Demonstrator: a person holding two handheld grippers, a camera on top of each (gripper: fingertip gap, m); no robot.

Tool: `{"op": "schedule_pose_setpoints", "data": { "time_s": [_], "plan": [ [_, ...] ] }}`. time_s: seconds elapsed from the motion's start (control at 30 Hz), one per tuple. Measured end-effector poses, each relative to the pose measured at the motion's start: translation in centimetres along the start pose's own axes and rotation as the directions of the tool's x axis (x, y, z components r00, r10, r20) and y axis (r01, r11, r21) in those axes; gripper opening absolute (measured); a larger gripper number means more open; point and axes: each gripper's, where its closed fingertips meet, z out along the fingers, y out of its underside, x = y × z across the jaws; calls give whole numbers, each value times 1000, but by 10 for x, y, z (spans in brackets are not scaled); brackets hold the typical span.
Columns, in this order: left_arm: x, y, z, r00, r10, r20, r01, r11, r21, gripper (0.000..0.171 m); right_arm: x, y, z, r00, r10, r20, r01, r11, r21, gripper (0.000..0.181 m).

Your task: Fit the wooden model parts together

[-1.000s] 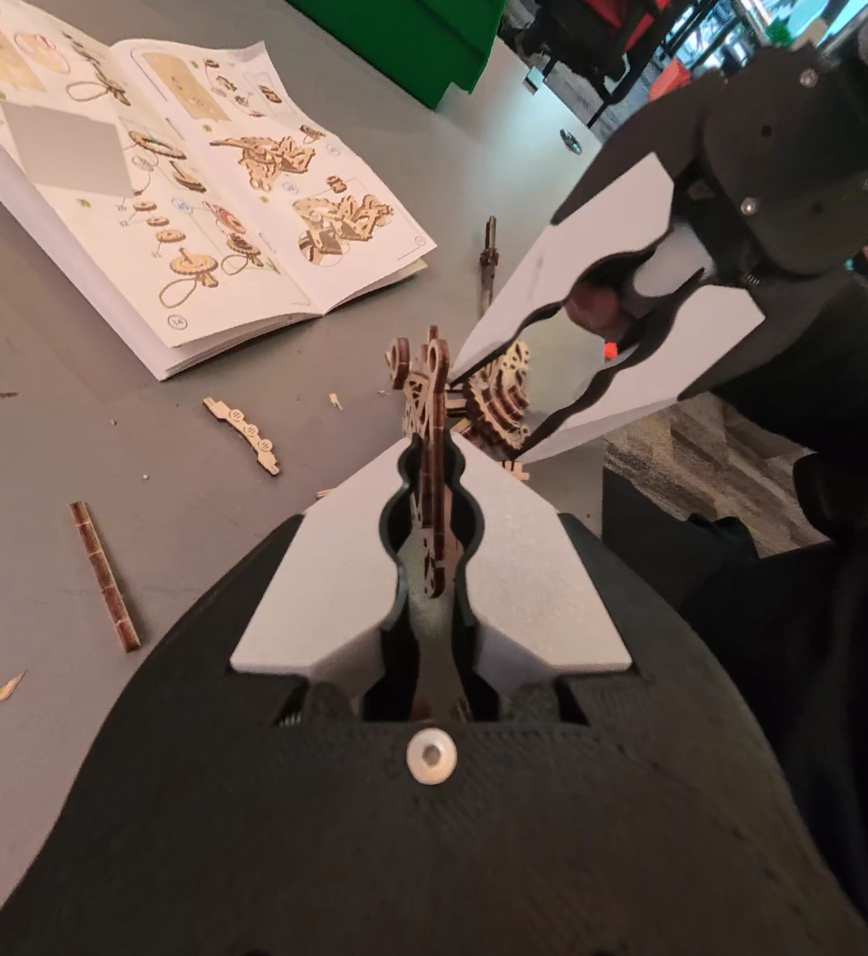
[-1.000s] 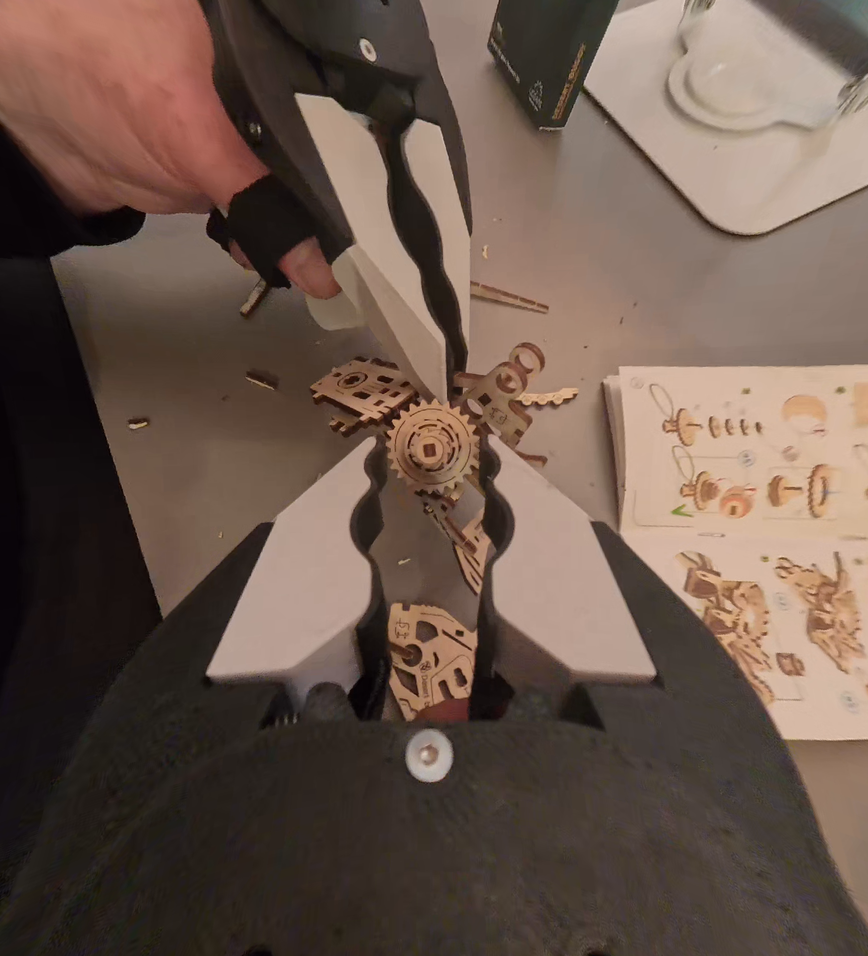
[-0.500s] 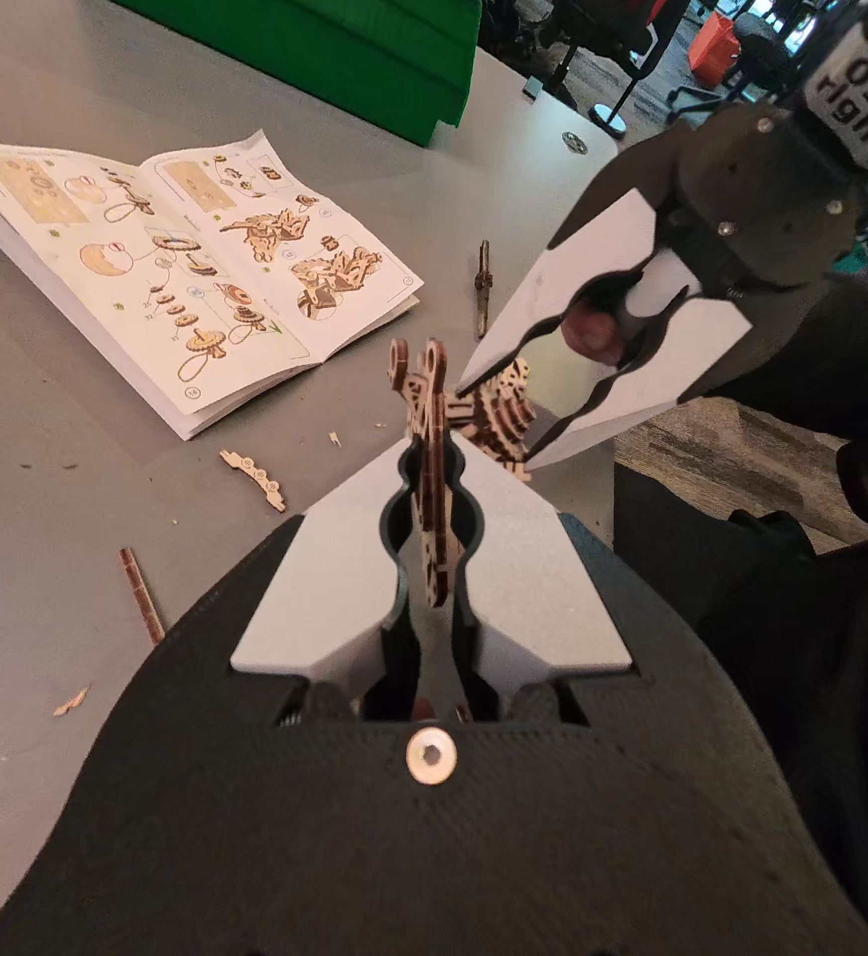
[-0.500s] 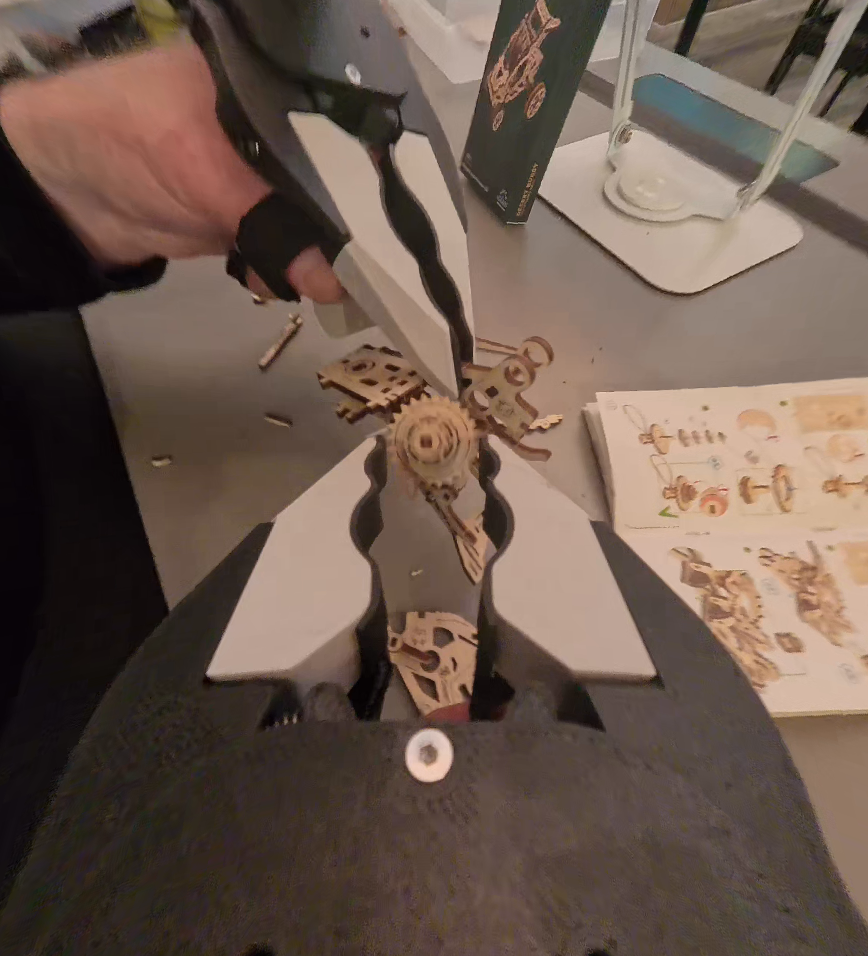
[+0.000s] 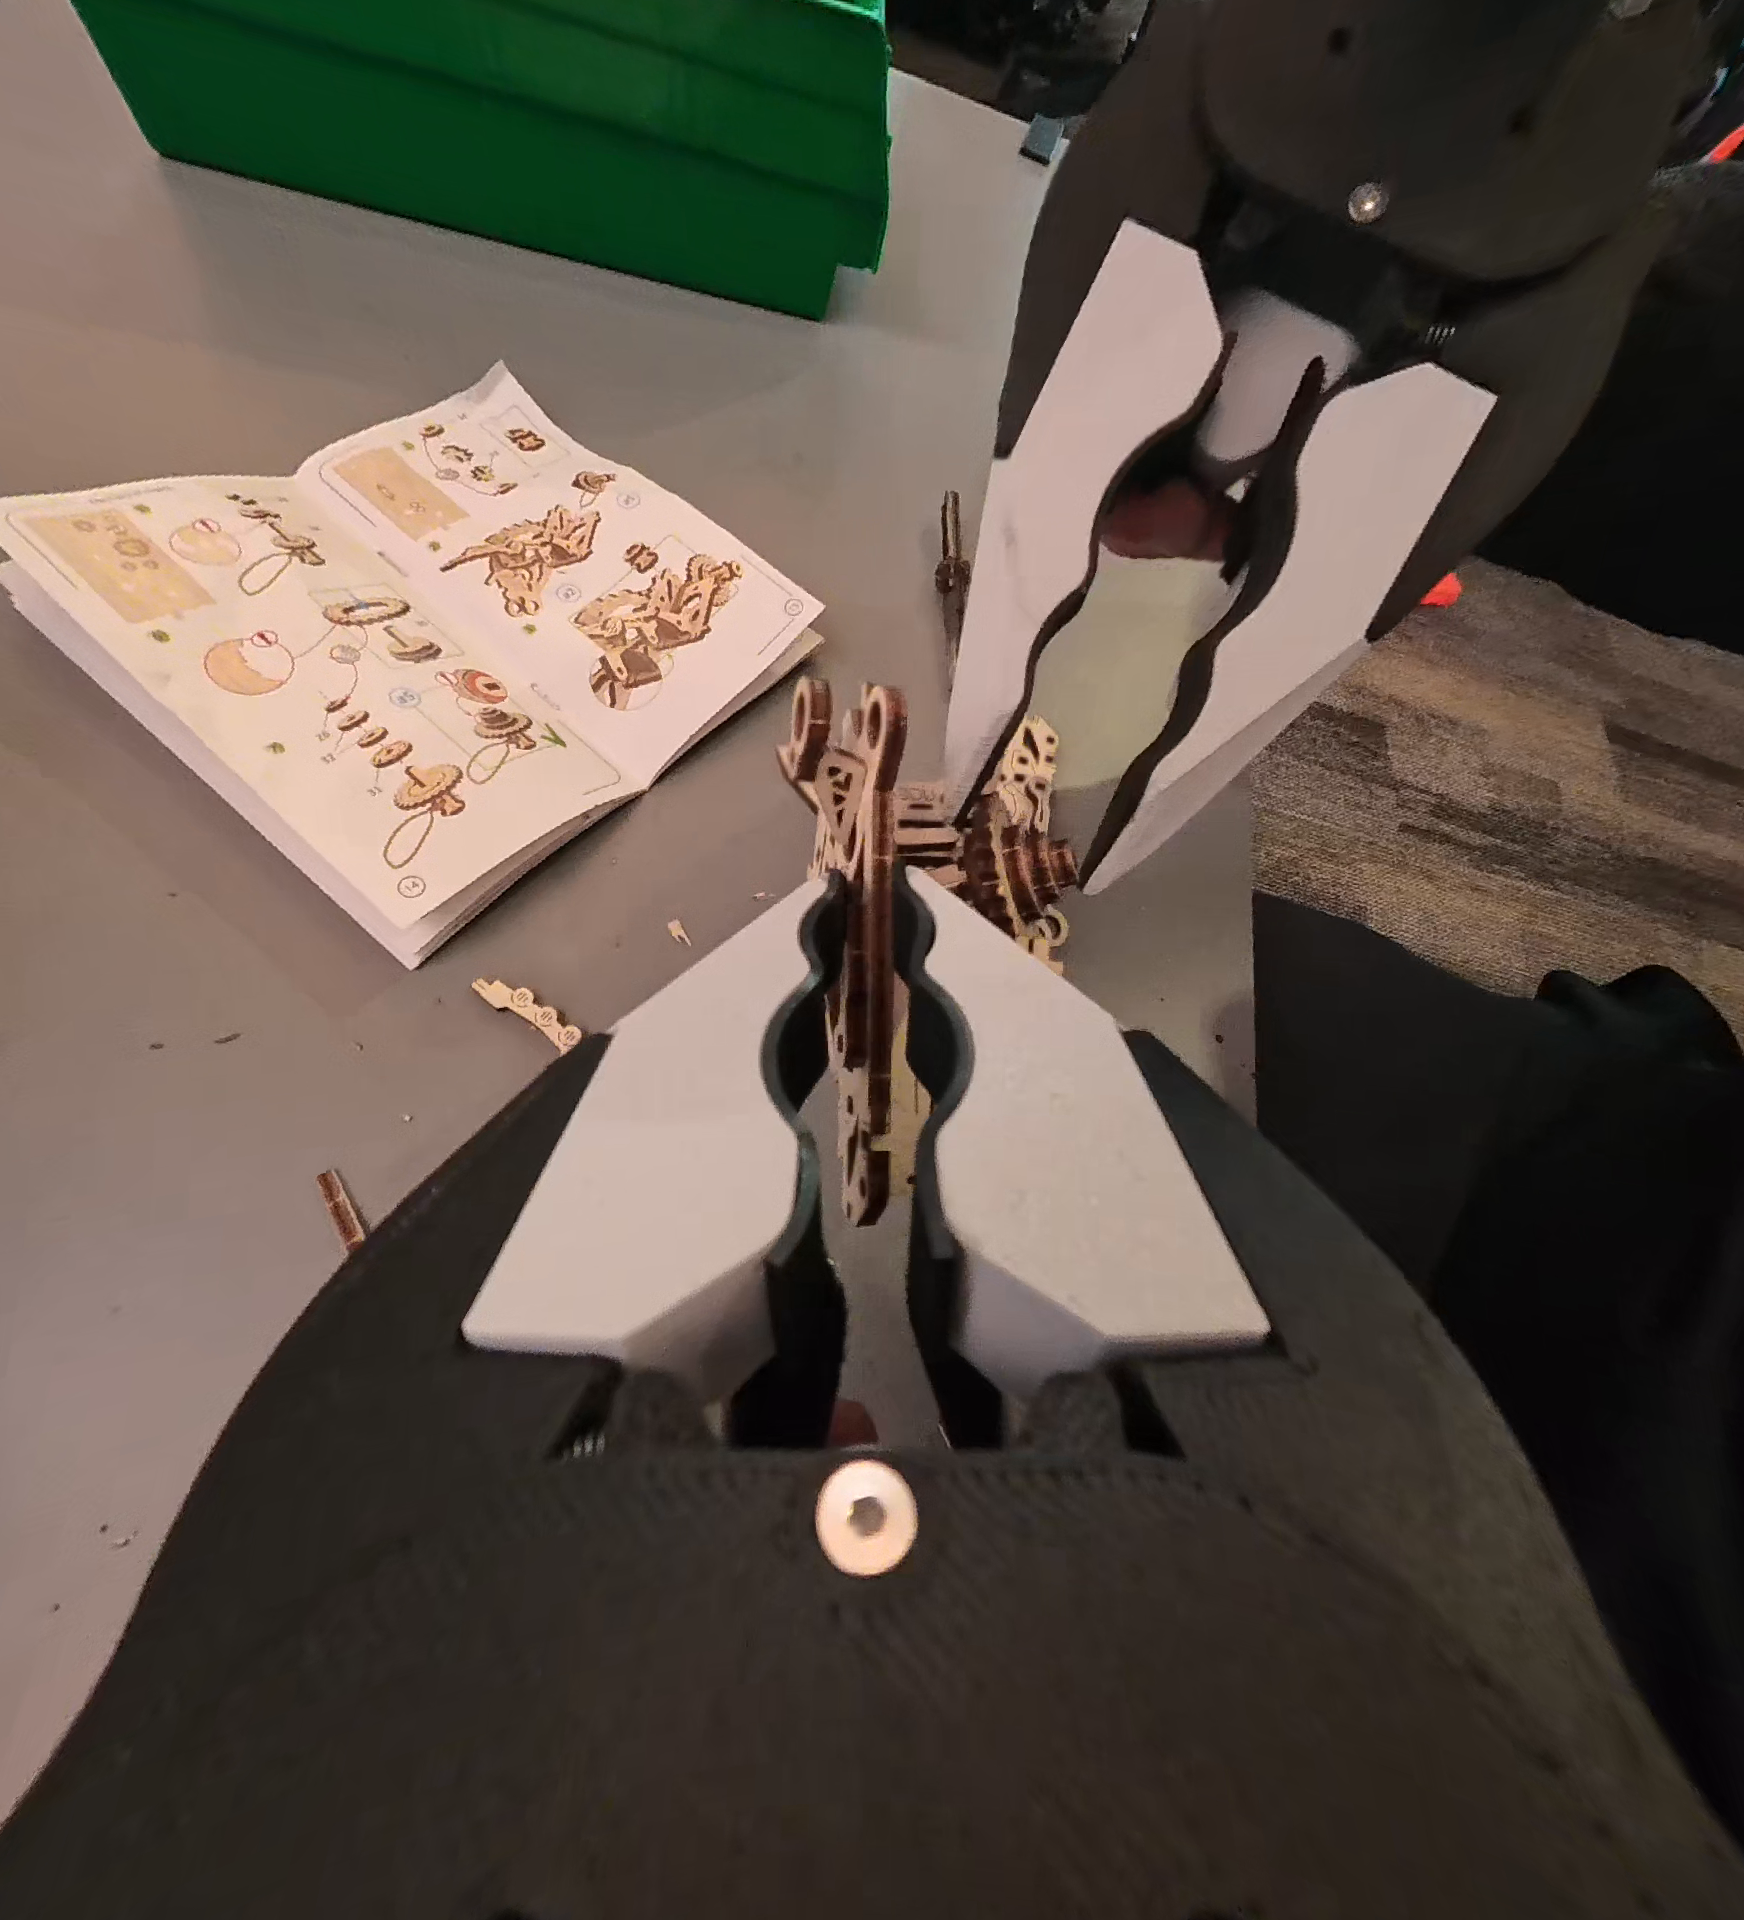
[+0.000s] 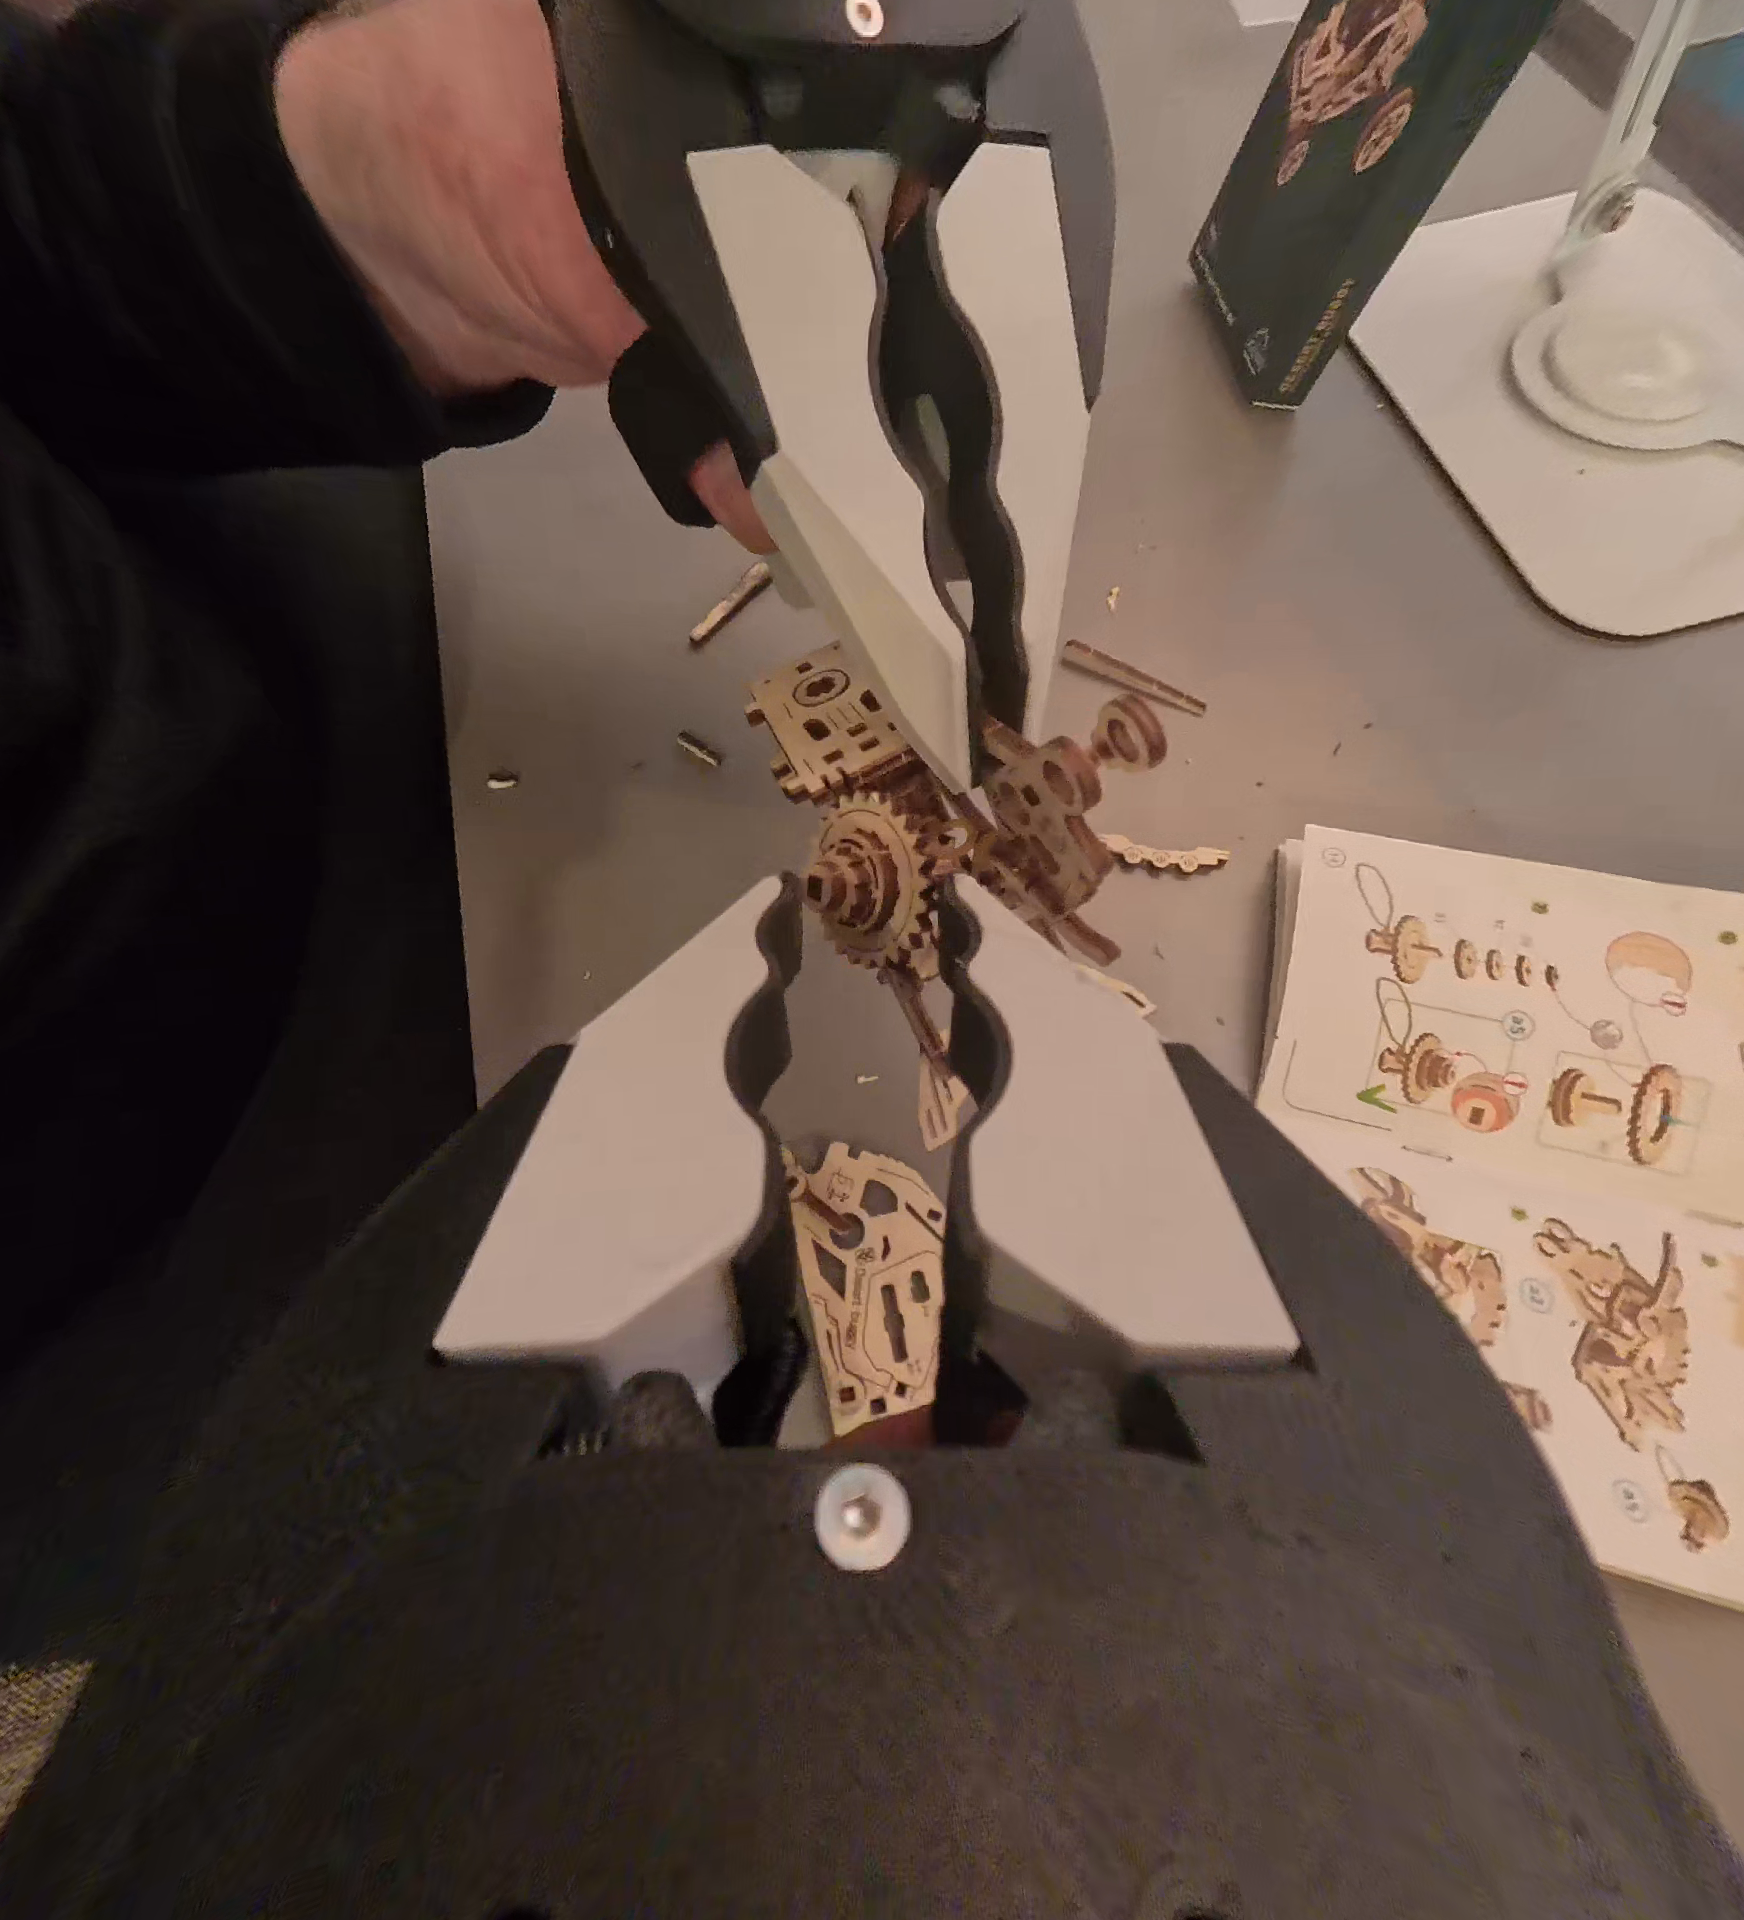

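Observation:
A partly built wooden model is held in the air between both grippers, above the grey table. My left gripper is shut on the model's flat brown side plate, held edge-on. It comes in from above in the right wrist view. My right gripper is shut on the model's stack of gears. It reaches down from the upper right in the left wrist view. A pale flat wooden plate shows through the gap between my right fingers.
An open instruction booklet lies on the table and also shows in the right wrist view. A green box stands at the back. A dark kit box and a white stand base are nearby. Wooden scraps lie loose. The table edge borders carpet. Less than 4 cm separates the two grippers' tips.
Both grippers have kept their hold and moved with the model. The right gripper has swung more upright, and the gear stack now faces sideways in the right wrist view.

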Motion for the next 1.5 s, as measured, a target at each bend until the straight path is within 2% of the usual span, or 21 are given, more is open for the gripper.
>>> {"op": "schedule_pose_setpoints", "data": {
  "time_s": [0.3,0.43,0.6,0.77,0.93,1.1,1.3,1.5],
  "plan": [
    [7,-10,-4,999,28,-44,-25,998,55,5,-11,-7,-11,998,6,58,-12,995,103,22],
    [8,-13,-5,998,52,-36,-49,996,72,5,-11,-7,-14,999,-33,-15,34,990,134,22],
    [10,-13,-3,998,54,-43,-50,995,80,5,-16,-6,-13,961,-221,-164,230,972,38,22],
    [10,-17,-5,998,39,-56,-33,994,109,4,-13,-11,-16,888,-343,-307,340,938,-64,21],
    [13,-16,-2,997,47,-61,-41,995,94,5,-13,-9,-17,820,-454,-349,412,891,-192,22],
    [15,-16,-1,996,34,-84,-25,995,99,5,-15,-13,-20,791,-495,-360,444,869,-219,22],
    [17,-21,-2,995,36,-94,-26,993,113,5,-14,-17,-26,813,-460,-357,422,888,-183,22],
    [24,-29,-4,989,28,-146,-5,989,151,5,-17,-28,-39,936,-234,-263,257,965,54,22]
  ]
}}
